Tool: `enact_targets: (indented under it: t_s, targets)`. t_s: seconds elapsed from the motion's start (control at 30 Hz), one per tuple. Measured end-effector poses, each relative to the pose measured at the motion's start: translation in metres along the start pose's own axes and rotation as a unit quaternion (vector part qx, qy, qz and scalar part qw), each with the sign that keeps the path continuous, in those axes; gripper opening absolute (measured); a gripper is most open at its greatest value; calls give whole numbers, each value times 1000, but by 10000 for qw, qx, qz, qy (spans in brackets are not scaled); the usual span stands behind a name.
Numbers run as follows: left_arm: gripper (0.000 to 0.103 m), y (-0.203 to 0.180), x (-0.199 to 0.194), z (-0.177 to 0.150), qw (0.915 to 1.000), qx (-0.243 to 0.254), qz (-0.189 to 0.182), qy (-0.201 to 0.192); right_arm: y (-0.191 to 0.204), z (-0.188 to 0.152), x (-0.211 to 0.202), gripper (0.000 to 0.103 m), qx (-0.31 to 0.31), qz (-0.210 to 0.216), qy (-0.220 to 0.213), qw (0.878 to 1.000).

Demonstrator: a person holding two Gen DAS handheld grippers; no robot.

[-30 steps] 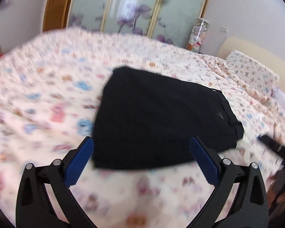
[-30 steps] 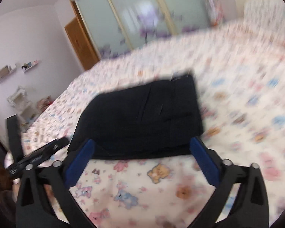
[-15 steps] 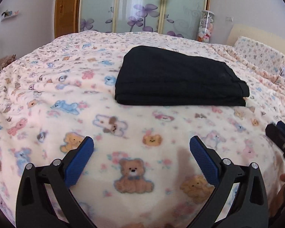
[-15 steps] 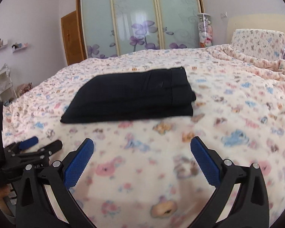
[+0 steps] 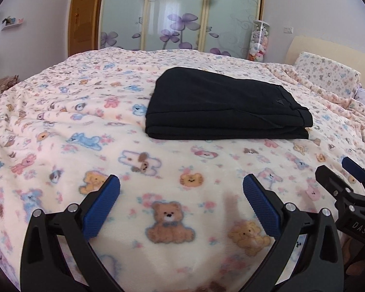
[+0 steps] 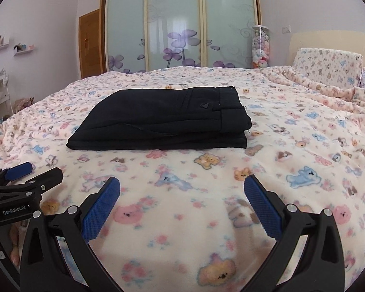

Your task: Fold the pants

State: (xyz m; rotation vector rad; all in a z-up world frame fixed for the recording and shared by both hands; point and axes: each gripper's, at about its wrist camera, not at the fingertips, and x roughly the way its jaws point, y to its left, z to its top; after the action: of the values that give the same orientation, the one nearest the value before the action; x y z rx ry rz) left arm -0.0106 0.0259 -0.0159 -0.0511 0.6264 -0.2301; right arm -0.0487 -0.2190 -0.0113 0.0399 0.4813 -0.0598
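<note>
1. Pants, black, lie folded into a flat stacked rectangle in the middle of the bed, waistband end to the right.
2. Left gripper and right gripper hover near the bed's front edge, jaws spread wide, grasping nothing, well apart from the pants.
3. Fabric looks soft, light and limp; pinching all layers at the near folded edge should keep the stack from sliding apart.

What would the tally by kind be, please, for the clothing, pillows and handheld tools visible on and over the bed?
Folded black pants: 1
Teddy-print pillow: 1
Handheld tools: 2, the left tool and the right tool, both open and empty
Total: 4
</note>
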Motion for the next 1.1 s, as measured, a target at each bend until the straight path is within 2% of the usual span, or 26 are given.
enact_targets:
  t_s: [0.17,0.27,0.3,0.6,0.9,1.1]
  targets:
    - [101,0,-4,0,9999,10,139,-90,-1,0,1,102,11,8,15,10000]
    - [101,-4,-3,-1,9980,125,615,-32,-1,0,1,102,22,16,40,10000]
    - [101,-6,-3,-1,9977,169,657,-33,-1,-1,2,102,31,18,48,10000]
    - [101,-9,-5,-2,9983,293,481,-112,-1,-2,4,102,30,32,86,10000]
    - [101,-13,-4,-3,9979,371,529,-83,-3,-3,7,102,29,69,136,9999]
    - [101,-16,-1,-4,9977,537,408,-37,-5,-3,6,102,49,67,134,9999]
